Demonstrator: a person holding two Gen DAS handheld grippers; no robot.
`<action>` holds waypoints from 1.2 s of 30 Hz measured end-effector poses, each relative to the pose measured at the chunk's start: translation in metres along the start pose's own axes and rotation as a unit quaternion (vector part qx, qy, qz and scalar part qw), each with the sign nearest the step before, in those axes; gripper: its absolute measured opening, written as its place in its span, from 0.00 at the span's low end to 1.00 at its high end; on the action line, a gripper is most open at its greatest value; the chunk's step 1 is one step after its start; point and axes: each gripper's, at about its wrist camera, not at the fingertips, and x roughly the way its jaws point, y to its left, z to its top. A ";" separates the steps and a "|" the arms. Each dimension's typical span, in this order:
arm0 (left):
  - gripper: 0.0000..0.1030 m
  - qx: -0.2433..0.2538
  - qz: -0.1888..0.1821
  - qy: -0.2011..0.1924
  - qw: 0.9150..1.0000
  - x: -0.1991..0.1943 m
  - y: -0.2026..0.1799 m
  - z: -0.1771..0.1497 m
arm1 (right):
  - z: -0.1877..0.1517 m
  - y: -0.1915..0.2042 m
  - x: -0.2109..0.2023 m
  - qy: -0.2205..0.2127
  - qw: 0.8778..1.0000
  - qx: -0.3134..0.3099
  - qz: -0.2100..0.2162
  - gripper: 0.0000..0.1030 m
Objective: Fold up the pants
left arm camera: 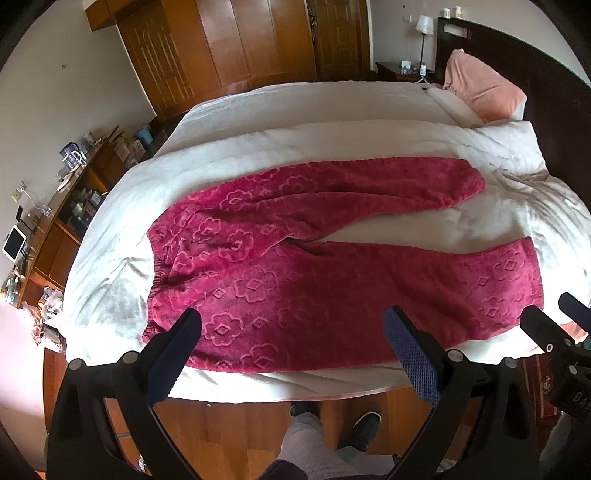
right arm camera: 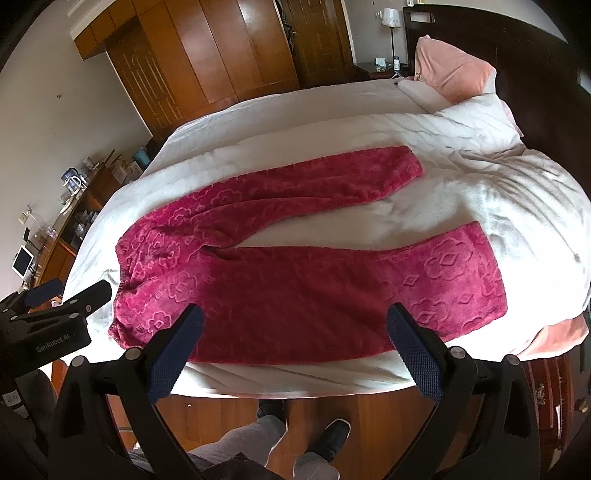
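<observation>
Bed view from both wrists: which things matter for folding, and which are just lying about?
For the job:
- magenta fleece pants with embossed flowers, spread flat, legs apart
- white bedspread under them
- left gripper, open
- right gripper, open

Lying about:
- pink pillow at the headboard
- white-shaded bedside lamp
- cluttered wooden sideboard
- brown wooden wardrobe

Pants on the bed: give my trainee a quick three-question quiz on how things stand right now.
1. True or false: the pants are already folded in half.
2. Which end lies toward the pink pillow? A waistband, B leg cuffs.
3. What state are the left gripper and right gripper in?

Key: 1 false, they lie flat on the white bedspread with legs spread apart. 2 B. 3 Both open, holding nothing.
</observation>
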 end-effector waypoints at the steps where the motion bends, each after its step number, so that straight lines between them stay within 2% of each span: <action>1: 0.95 0.000 0.000 0.001 1.000 0.001 0.000 0.000 | 0.001 -0.001 0.001 0.001 1.000 0.001 0.000 0.97; 11: 0.95 -0.001 0.004 0.014 1.000 0.010 -0.003 0.003 | 0.001 -0.005 0.006 0.005 1.000 0.004 0.001 0.97; 22: 0.95 -0.002 0.009 0.038 0.999 0.033 0.005 0.010 | 0.012 -0.009 0.038 0.032 0.999 0.020 0.008 0.97; 27: 0.95 -0.003 -0.002 0.050 0.999 0.065 0.017 0.032 | 0.028 -0.005 0.063 0.041 0.999 0.034 -0.005 0.97; 31: 0.95 -0.024 -0.019 0.072 0.997 0.103 0.038 0.057 | 0.047 -0.004 0.084 0.048 0.997 0.049 -0.023 0.97; 36: 0.95 -0.031 0.013 0.093 0.995 0.161 0.075 0.081 | 0.064 0.003 0.130 0.082 0.993 0.074 -0.033 0.97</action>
